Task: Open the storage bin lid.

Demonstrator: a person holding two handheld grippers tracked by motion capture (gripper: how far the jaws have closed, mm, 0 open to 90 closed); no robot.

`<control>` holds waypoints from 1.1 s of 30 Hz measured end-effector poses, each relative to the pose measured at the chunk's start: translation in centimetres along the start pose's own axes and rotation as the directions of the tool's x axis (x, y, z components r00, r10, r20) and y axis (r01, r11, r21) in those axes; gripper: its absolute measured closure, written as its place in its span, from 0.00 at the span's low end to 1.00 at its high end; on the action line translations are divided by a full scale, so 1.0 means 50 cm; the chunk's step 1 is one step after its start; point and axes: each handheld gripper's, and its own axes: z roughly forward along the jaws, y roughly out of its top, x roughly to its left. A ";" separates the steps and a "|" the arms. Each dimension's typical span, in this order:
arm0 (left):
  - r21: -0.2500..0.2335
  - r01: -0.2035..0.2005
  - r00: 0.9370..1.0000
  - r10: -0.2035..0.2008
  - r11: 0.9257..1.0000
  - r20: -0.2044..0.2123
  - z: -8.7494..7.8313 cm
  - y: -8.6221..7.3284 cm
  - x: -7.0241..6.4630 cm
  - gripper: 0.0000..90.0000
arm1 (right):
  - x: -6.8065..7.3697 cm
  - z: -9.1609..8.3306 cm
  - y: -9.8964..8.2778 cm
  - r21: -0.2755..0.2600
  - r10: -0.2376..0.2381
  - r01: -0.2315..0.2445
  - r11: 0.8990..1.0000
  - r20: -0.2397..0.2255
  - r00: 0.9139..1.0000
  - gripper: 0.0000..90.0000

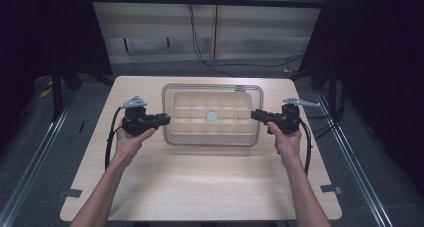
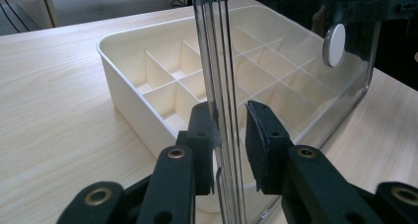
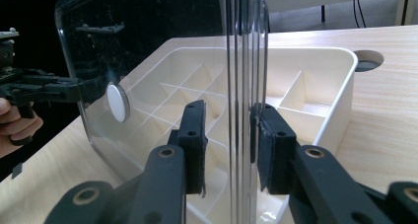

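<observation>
Lid: a clear plastic lid point(image 1: 212, 89) with a round white knob point(image 1: 212, 117) at its centre, held level over the box in the high view. It spans wider than the box on all sides.
Box: a cream divided storage box point(image 1: 212, 128) sits at the table's centre, just beyond the middle toward 12 o'clock. Its grid of thin partitions shows through the lid.
Left gripper: the left gripper point(image 1: 161, 120) comes in from 9 o'clock and is clenched on the lid's left edge. In the left gripper view the lid's rim point(image 2: 224, 86) runs upright between the two pads, both pads against it.
Right gripper: the right gripper point(image 1: 257, 115) comes in from 3 o'clock and grasps the lid's right edge. In the right gripper view the rim point(image 3: 241, 76) stands between the pads, the pads tight on it.
Lid against box: in both gripper views the lid stands clear of the box's rim point(image 2: 143, 29). Whether any corner touches it I cannot tell.
Table: a light wooden table point(image 1: 200, 187), bare at 6 o'clock between the person's forearms.
Table hole: a round cable hole point(image 3: 368, 59) lies in the tabletop just beyond the box's far corner in the right gripper view.
Surroundings: black cables point(image 1: 200, 42) trail across the floor at 12 o'clock; metal rails point(image 1: 40, 142) run along both sides of the table.
In the way: nothing lies on the box's partitions under the lid.
</observation>
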 end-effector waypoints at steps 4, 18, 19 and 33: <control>-0.021 0.005 1.000 -0.005 1.000 0.007 -0.012 0.005 -0.004 0.83 | 0.007 -0.007 0.002 -0.016 -0.008 0.008 1.000 -0.007 1.000 0.76; -0.033 -0.027 1.000 0.028 0.999 0.003 -0.056 0.017 -0.025 0.83 | 0.038 -0.032 0.016 -0.037 -0.032 0.030 0.999 -0.051 0.998 0.79; -0.033 -0.026 1.000 0.026 0.999 0.001 -0.058 0.018 -0.027 0.83 | 0.040 -0.034 0.018 -0.043 -0.035 0.033 0.999 -0.057 0.998 0.79; -0.014 -0.047 0.999 0.047 0.999 -0.011 -0.073 0.013 -0.051 0.82 | 0.059 -0.055 0.019 -0.050 -0.045 0.042 0.998 -0.052 0.998 0.80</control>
